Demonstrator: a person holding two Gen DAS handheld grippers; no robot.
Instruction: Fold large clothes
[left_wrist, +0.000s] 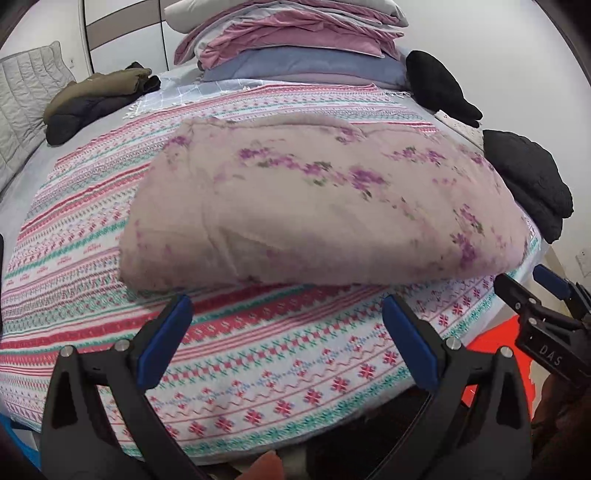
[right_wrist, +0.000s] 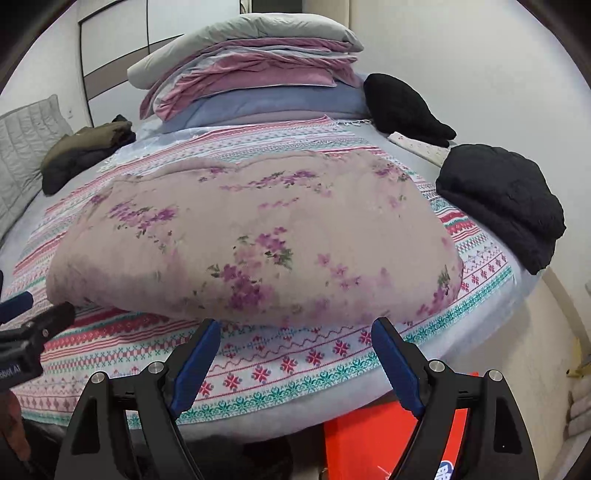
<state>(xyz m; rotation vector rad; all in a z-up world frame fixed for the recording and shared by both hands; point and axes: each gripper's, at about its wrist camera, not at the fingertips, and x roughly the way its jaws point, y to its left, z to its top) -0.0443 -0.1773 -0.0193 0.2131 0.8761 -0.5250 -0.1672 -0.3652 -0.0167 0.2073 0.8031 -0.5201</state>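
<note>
A large beige garment with purple flowers (left_wrist: 314, 206) lies folded into a thick rectangle on the patterned bedspread (left_wrist: 258, 350); it also shows in the right wrist view (right_wrist: 258, 236). My left gripper (left_wrist: 286, 306) is open and empty, just short of the garment's near edge. My right gripper (right_wrist: 295, 328) is open and empty, close to the same near edge. The right gripper shows at the right of the left wrist view (left_wrist: 524, 284), and the left gripper at the left of the right wrist view (right_wrist: 40, 306).
A stack of folded bedding (right_wrist: 251, 77) stands at the far end. Black folded clothes (right_wrist: 506, 199) lie at the right edge, another black item (right_wrist: 402, 107) behind. An olive and dark pile (left_wrist: 96, 99) lies far left. A red box (right_wrist: 369, 443) sits on the floor below.
</note>
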